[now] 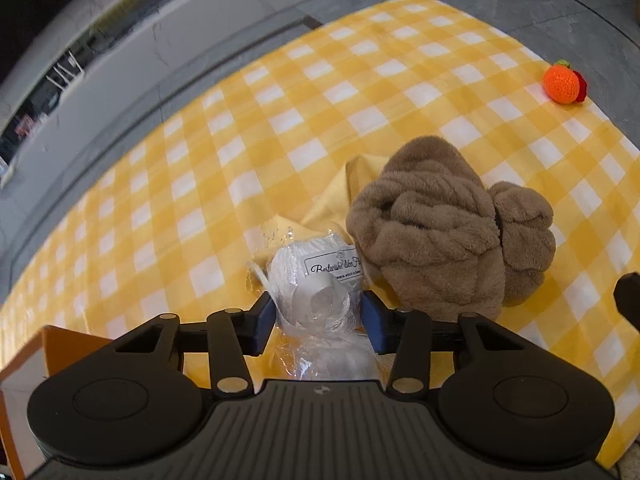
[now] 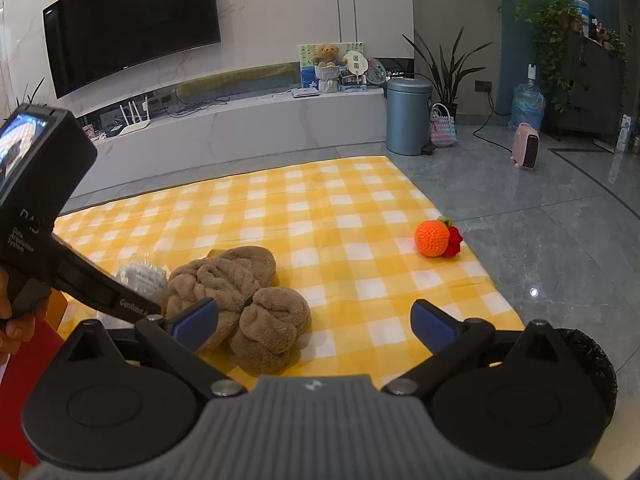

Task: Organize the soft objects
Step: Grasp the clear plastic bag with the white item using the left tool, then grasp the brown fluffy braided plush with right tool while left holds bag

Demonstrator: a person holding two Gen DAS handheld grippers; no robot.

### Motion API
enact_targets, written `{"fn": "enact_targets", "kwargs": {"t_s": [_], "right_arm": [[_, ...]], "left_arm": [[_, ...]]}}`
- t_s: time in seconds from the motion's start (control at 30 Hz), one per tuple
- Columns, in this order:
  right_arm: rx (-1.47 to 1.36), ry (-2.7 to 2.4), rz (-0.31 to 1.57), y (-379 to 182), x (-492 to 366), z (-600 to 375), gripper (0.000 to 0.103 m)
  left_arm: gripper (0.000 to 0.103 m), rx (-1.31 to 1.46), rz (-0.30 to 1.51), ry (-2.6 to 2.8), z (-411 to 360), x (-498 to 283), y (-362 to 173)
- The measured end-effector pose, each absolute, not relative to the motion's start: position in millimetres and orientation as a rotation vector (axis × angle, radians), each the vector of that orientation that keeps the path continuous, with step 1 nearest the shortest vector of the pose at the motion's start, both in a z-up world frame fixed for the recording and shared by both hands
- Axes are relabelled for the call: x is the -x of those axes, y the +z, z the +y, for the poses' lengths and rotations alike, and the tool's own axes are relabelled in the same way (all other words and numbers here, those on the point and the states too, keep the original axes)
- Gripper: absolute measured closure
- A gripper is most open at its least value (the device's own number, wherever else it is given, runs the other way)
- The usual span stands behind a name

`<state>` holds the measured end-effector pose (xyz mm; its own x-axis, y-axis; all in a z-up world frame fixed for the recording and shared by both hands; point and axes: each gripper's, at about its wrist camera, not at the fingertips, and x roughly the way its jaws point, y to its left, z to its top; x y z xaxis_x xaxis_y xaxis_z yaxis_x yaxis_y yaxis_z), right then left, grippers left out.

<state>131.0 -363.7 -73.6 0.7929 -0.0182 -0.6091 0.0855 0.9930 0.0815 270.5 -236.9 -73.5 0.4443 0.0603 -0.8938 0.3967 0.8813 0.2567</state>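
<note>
Now the left tool [image 1: 318,314] pinches a plastic-wrapped white bundle [image 1: 320,276] on the yellow checked blanket [image 1: 280,100], just beside the brown plush towel [image 1: 436,224]; the right tool [image 2: 314,322] hangs spread over the blanket, nothing between its fingers

Home living room: wall-mounted TV [image 2: 132,24], low media shelf [image 2: 248,120] with router [image 2: 134,118], houseplants [image 2: 448,68], pedal bin [image 2: 409,117], water jug [image 2: 528,106], tiled floor [image 2: 560,248].

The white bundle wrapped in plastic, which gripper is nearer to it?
Left. The left gripper has its jaws on either side of the white plastic-wrapped bundle. The right gripper hangs open off to the side, beyond the brown plush.
</note>
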Motion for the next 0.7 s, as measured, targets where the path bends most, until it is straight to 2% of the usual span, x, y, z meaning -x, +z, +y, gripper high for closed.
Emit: {"fn": "enact_targets", "kwargs": {"t_s": [0.2,0.37,0.57,0.7], "right_arm": [[-0.111,-0.051,0.655,-75,-131,-365,0.003],[-0.071,-0.011,0.680,-81,-137,-360,0.003],[0.217,0.050,0.667,-97,-147,-326,0.003],[0.448,0.113,0.571,-110,-150,-290,0.003]], "left_arm": [[0.052,-0.489,1.023,-0.229,-238,-262,-60],[0.052,-0.357,0.918,-0.239,-223,-241,-28],[0.052,-0.171,0.847,-0.314,-191,-210,10],[0.052,-0.187,0.831,-0.366,-187,-191,17]]}}
